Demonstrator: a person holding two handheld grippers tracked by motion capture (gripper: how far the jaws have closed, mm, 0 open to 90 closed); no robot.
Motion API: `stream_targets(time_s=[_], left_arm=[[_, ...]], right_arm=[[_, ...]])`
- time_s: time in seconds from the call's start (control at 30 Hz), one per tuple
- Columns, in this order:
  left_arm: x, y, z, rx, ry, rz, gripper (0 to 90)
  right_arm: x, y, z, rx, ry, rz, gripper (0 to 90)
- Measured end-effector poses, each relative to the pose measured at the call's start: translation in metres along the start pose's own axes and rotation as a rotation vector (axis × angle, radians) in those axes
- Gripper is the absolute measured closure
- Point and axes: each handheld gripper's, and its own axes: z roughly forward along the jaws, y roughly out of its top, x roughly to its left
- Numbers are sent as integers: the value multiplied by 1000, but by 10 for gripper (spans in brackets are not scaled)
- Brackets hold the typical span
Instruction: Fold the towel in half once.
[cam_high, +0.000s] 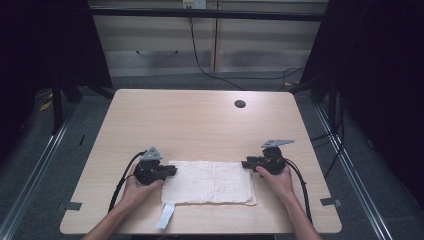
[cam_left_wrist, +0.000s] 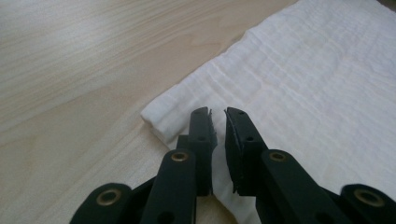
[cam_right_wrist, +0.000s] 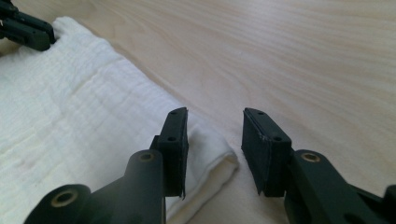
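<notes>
White folded cloth (cam_high: 207, 182) lies long axis left-right on worktop (cam_high: 200, 120), between your hands. Left hand-held gripper (cam_left_wrist: 217, 116) nearly closed, pinching its far-left corner; right hand-held gripper (cam_right_wrist: 214, 135) open, straddling far-right corner.

The near edge of the folded white muslin cloth (cam_left_wrist: 299, 93) is hidden behind the black two-jaw left gripper (cam_left_wrist: 218, 116) in the left gripper view. Whether cloth is pinched in its narrow gap cannot be told. The cloth's left part is cut off by the picture's edge in the right gripper view.

No legible text, label, brand, number or sign on any surface.
</notes>
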Motion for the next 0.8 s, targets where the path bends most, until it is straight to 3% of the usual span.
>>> stream_targets(time_s=[0.23, 0.33, 0.43, 0.53, 0.57, 0.73, 0.8], left_arm=[[3, -5, -6, 2, -31, -27, 803], [0, -6, -12, 12, -34, -13, 768], [4, -5, -20, -31, -53, -32, 724], [14, 2, -24, -49, 9, -38, 699], [19, 4, -24, -75, 27, -58, 694], [34, 10, -21, -75, 52, -85, 637], [36, 7, -17, -43, 64, -66, 622]], right_arm=[[2, -1, 1, 24, -4, -22, 837], [5, -1, 2, 31, -1, -23, 866], [7, -1, 4, 31, 2, -30, 873], [8, 0, 5, 33, 6, -29, 873], [8, 0, 5, 32, 9, -27, 873], [8, 0, 6, 33, 13, -36, 873], [8, 1, 6, 33, 15, -39, 873]])
